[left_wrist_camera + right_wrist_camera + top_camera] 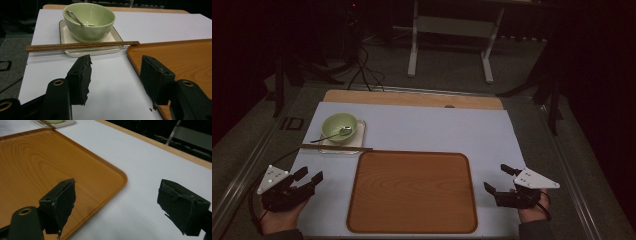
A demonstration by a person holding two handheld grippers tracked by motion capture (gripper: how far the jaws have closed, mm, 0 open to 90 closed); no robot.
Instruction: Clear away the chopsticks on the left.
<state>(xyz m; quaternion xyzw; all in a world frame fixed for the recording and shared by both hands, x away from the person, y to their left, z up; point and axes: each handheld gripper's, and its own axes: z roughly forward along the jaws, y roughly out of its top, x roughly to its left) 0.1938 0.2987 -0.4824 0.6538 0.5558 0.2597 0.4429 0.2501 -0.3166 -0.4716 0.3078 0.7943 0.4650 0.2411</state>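
A pale green ceramic bowl with a metal spoon is seen on a small white square plate, brown wooden chopsticks lying crosswise before it, straight ahead of the nearer left gripper; the right gripper is held beyond the wooden tray. Both jaws are spread, empty.

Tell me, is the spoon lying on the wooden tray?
No, the spoon rests inside the green bowl, which stands on a white dish beside the tray.

A pale sheet covers a wooden tabletop. Behind it, on grey carpet, stand a white table frame and black cables
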